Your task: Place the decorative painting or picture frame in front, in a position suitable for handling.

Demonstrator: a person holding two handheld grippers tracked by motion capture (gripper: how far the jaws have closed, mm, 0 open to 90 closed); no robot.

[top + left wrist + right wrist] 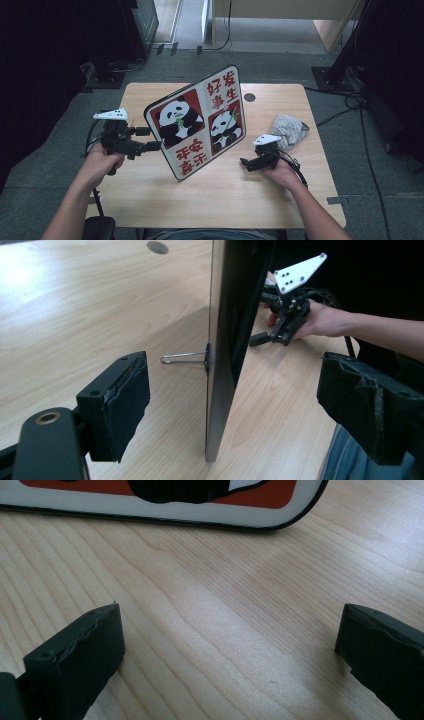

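A: From the high view?
B: The panda board [197, 122] stands tilted mid-table [150, 200]; the left gripper [150, 146] is at its left edge, the right gripper [243, 162] just beside it, with a grey cloth [289, 129] near.

A: The left gripper view?
B: Jaws spread wide, either side of the board's edge [220, 365], apart from it.

A: The right gripper view?
B: Jaws apart, holding nothing, over bare wood.

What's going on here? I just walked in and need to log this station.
A person at a wooden table works with two handheld grippers around a panda picture board, which stands upright on its wire stand. The left gripper is open, its jaws on either side of the board's edge but apart from it. The right gripper is open and empty, low over the table near the board. A grey cloth lies nearby.
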